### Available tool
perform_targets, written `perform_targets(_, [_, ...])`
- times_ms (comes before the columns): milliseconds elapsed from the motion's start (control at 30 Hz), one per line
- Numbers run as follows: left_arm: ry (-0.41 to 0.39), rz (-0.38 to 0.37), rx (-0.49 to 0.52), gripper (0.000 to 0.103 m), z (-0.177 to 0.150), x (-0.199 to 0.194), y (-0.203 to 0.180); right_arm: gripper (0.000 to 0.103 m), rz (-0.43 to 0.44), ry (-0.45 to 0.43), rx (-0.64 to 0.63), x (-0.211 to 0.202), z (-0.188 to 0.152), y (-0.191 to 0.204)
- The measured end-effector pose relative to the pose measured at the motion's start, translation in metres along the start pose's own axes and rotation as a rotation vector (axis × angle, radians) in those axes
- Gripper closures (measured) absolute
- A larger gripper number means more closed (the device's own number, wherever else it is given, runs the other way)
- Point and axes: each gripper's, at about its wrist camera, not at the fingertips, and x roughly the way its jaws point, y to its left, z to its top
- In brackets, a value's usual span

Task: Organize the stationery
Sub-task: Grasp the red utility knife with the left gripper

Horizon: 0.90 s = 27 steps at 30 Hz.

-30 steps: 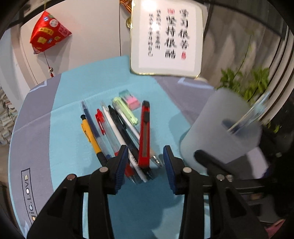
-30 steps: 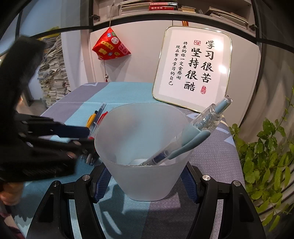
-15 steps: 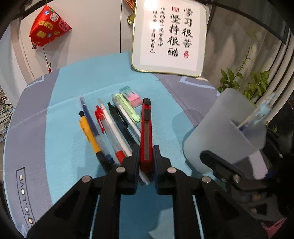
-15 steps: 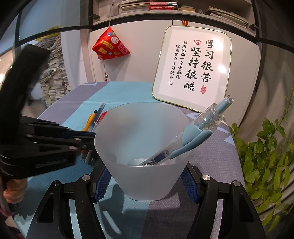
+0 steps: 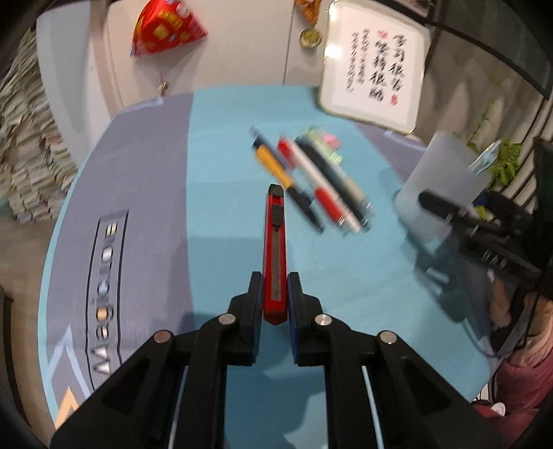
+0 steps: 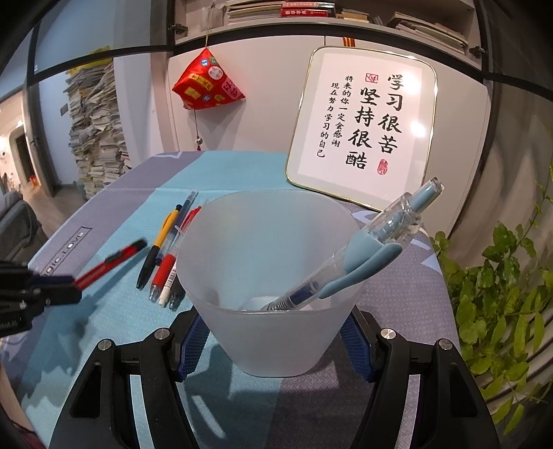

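Between the left gripper's [image 5: 274,297] clamped pads, the red utility knife [image 5: 274,248] juts forward—carry it level, then tip it blade-end down into the frosted cup [image 6: 273,276] gripped by the right gripper [image 6: 273,342].

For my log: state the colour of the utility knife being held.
Red utility knife, clearest in the left wrist view.

I'm working in what looks like a home study: a round table [image 6: 103,214] under a blue and grey cloth fills the middle of the right wrist view, with a framed calligraphy sign [image 6: 363,124] leaning on white cabinets [image 6: 269,103] behind it and a red charm [image 6: 207,81] hanging from a cabinet door. Along the top of the frame I see a shelf of books [image 6: 304,8], at the left a tall stack of papers [image 6: 96,131], and at the right edge a leafy plant [image 6: 501,286]. Pens [image 6: 162,248] lie in a row on the cloth at centre left.
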Motion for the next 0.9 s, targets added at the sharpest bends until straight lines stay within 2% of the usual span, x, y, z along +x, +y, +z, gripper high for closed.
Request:
perform_targets(133, [0.029, 0.017, 0.024, 0.092, -0.005, 0.005, -0.004, 0.033, -0.001, 0.000, -0.002, 0.000, 0.000, -0.001])
perform_targets(200, [0.033, 0.018, 0.045, 0.084, -0.004, 0.006, -0.009, 0.033, 0.000, -0.001, 0.000, 0.000, 0.000, -0.001])
perform_targets(267, [0.021, 0.017, 0.052, 0.066, -0.001, 0.006, -0.010, 0.033, 0.006, -0.002, 0.000, 0.000, 0.000, -0.001])
perform_targets(300, [0.011, 0.020, 0.055, 0.064, 0.002, 0.006, -0.011, 0.030, 0.018, -0.002, -0.001, 0.000, 0.000, -0.001])
perform_targets(333, [0.002, 0.025, 0.058, 0.064, 0.006, 0.007, -0.012, 0.023, 0.040, 0.007, -0.004, 0.001, -0.001, -0.001])
perform_targets(400, [-0.004, 0.030, 0.066, 0.064, 0.015, 0.010, -0.013, 0.019, 0.064, 0.024, -0.018, 0.001, -0.002, -0.001])
perform_targets(567, [0.010, 0.064, 0.058, 0.064, 0.030, 0.023, -0.011, 0.019, 0.056, 0.012, -0.102, -0.007, -0.008, -0.003])
perform_targets(700, [0.019, 0.060, 0.040, 0.064, 0.035, 0.028, -0.008, 0.019, 0.112, 0.008, -0.111, -0.008, -0.008, -0.016])
perform_targets(767, [0.021, 0.060, 0.032, 0.065, 0.038, 0.029, -0.006, 0.023, 0.113, 0.015, -0.117, -0.005, -0.007, -0.017])
perform_targets(800, [0.023, 0.060, 0.021, 0.065, 0.040, 0.031, -0.005, 0.034, 0.120, 0.021, -0.124, -0.003, -0.007, -0.016])
perform_targets(900, [0.023, 0.061, 0.016, 0.065, 0.046, 0.034, -0.006, 0.034, 0.098, 0.016, -0.148, -0.003, -0.007, -0.010])
